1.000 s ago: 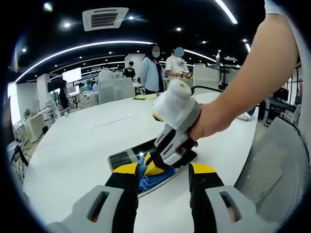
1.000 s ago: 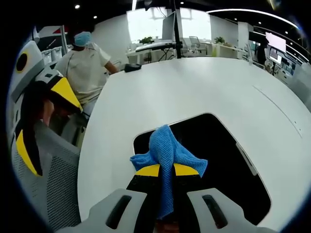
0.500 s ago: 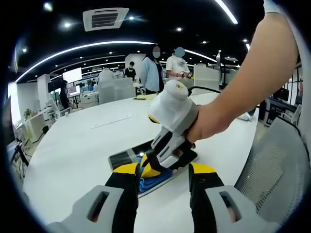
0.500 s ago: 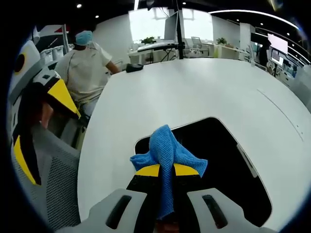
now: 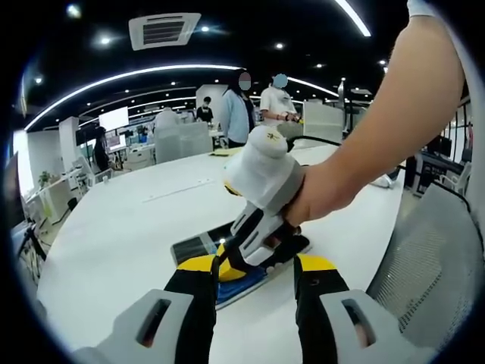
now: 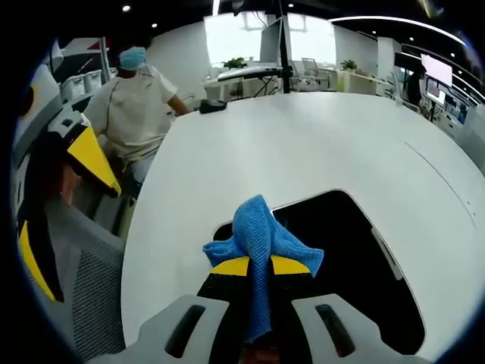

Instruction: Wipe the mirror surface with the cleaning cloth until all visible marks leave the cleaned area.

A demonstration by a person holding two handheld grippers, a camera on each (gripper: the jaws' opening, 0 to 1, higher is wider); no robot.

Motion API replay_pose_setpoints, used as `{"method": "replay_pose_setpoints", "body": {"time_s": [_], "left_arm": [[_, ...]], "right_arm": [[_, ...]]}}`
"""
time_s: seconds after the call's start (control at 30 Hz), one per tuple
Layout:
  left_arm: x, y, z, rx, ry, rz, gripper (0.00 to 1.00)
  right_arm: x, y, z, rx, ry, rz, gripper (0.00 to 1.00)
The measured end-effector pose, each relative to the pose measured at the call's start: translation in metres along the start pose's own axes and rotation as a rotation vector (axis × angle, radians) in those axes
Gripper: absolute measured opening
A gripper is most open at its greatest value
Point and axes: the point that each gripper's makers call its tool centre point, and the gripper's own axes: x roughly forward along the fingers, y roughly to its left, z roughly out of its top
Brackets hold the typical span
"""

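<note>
In the right gripper view, the right gripper (image 6: 258, 267) was clenched on the blue cloth (image 6: 260, 236), pressed at the near edge of the dark mirror (image 6: 341, 265) lying flat on the white table (image 6: 303, 144). The left gripper view showed a hand (image 5: 322, 193) holding that tool over the mirror (image 5: 198, 244), while the left gripper (image 5: 255, 265) hung released above the table. No writing was legible.

open-plan office | desks (image 5: 182, 140) | monitors (image 6: 270, 38) | mesh chair (image 5: 424, 258)
</note>
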Motion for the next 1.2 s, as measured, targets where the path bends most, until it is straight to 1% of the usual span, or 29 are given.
{"method": "replay_pose_setpoints", "body": {"time_s": [1.2], "left_arm": [[0.001,-0.001,-0.001,-0.013,0.002,-0.008,0.39]], "right_arm": [[0.017,0.007,0.016,-0.030,-0.002,0.044,0.04]]}}
